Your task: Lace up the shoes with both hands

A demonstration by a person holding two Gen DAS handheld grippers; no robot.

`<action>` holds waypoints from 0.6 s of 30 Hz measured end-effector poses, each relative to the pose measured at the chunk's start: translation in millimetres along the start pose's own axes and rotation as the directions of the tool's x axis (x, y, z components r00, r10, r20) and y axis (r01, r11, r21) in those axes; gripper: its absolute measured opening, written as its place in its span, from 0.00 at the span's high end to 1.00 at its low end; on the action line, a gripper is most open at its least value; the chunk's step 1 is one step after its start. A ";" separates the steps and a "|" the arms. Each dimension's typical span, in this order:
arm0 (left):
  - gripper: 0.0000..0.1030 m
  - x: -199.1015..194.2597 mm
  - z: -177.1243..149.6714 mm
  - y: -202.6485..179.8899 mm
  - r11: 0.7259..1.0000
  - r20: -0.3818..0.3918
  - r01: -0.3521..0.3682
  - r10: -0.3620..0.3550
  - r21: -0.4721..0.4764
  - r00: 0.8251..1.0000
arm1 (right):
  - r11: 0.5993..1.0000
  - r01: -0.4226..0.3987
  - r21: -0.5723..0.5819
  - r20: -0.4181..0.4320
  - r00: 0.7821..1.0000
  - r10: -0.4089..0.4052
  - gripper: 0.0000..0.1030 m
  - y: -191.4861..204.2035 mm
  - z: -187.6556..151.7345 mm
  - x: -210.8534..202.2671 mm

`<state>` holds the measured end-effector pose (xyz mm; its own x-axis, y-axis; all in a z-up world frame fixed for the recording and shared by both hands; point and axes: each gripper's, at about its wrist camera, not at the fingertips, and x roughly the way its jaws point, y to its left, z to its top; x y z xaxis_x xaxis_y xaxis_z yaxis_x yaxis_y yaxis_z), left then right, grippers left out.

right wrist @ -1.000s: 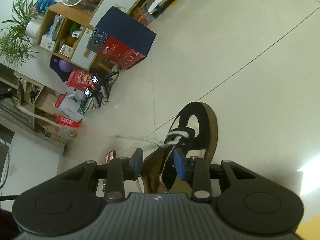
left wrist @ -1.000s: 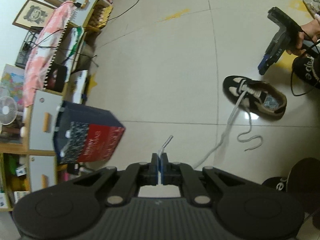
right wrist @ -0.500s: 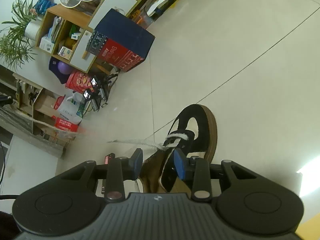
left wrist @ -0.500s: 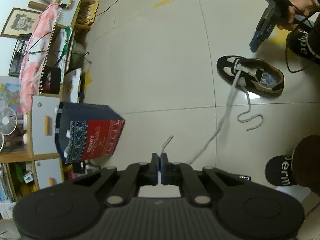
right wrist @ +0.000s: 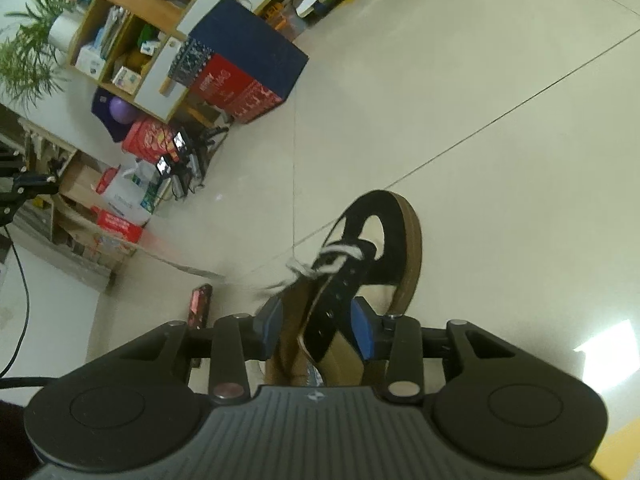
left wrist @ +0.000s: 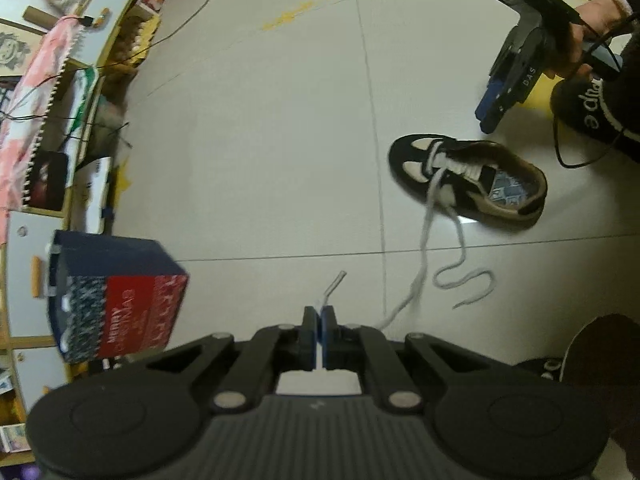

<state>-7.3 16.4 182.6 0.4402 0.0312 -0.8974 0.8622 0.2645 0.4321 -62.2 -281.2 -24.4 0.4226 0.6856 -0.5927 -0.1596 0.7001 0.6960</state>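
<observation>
Black and tan shoe [left wrist: 468, 178] sits flat on the tile floor [left wrist: 260, 120], toe pointing left in the left wrist view, with cream panels on the toe and a patterned insole. It's only laced through the front eyelets. One white lace [left wrist: 424, 248] end runs from there down toward the left gripper [left wrist: 319, 334], whose jaws are pressed together on it, with the plastic tip poking out past the pads. The other end just lies in a loose squiggle on the floor. The left gripper points steeply down. Over to the right, the right gripper [right wrist: 316, 326] hangs tilted above the shoe's heel end, jaws opening, straddling the tongue and collar without pinching them.
</observation>
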 end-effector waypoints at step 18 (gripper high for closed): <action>0.98 73.7 28.9 -41.8 0.980 0.174 0.176 -0.157 -0.097 0.972 | 0.982 0.086 -0.166 -0.043 0.995 -0.095 0.58 20.3 -1.6 10.1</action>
<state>-3.6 -20.2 101.0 0.3357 -0.1787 -0.9248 0.8978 0.3578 0.2568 -62.6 -259.7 -17.0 0.3972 0.6242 -0.6728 -0.2683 0.7800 0.5653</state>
